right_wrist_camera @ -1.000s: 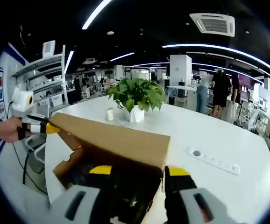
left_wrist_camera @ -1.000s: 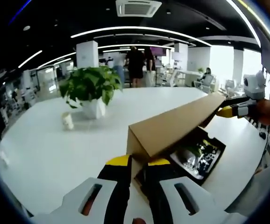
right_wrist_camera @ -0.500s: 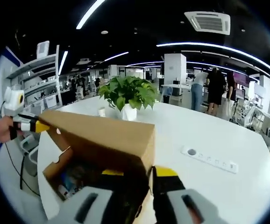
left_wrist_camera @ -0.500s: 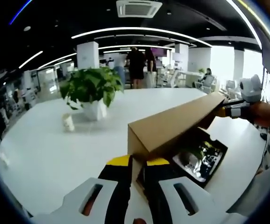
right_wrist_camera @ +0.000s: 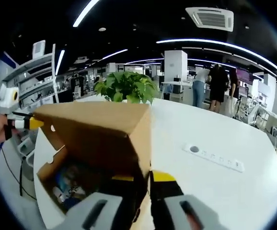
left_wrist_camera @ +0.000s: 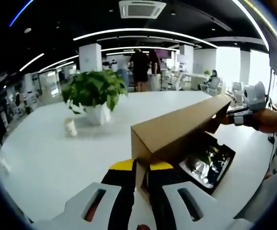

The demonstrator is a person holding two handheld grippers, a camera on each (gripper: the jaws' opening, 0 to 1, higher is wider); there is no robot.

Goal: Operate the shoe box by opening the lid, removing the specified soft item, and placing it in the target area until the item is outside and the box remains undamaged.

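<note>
The brown cardboard shoe box lid (left_wrist_camera: 177, 129) is lifted like a flap over the open box (left_wrist_camera: 210, 165). My left gripper (left_wrist_camera: 142, 166) is shut on the lid's near corner. In the right gripper view the lid (right_wrist_camera: 95, 134) rises steeply, and my right gripper (right_wrist_camera: 143, 178) is shut on its edge. Inside the box lies a dark item under shiny wrapping (right_wrist_camera: 69, 184), partly hidden by the lid. The right gripper (left_wrist_camera: 244, 116), held by a hand, meets the lid's far end in the left gripper view. The left gripper (right_wrist_camera: 26, 123) shows at the lid's other corner.
The box stands on a large white table (left_wrist_camera: 47, 153). A potted plant (left_wrist_camera: 93, 91) and a small cup (left_wrist_camera: 70, 127) stand behind the box. A white power strip (right_wrist_camera: 215, 158) lies on the table to the right. People (left_wrist_camera: 139, 67) stand far back.
My right gripper's jaws have drawn together onto the lid's edge. The lid has tipped up steeper, baring more of the box's inside. The left gripper has kept its hold.
</note>
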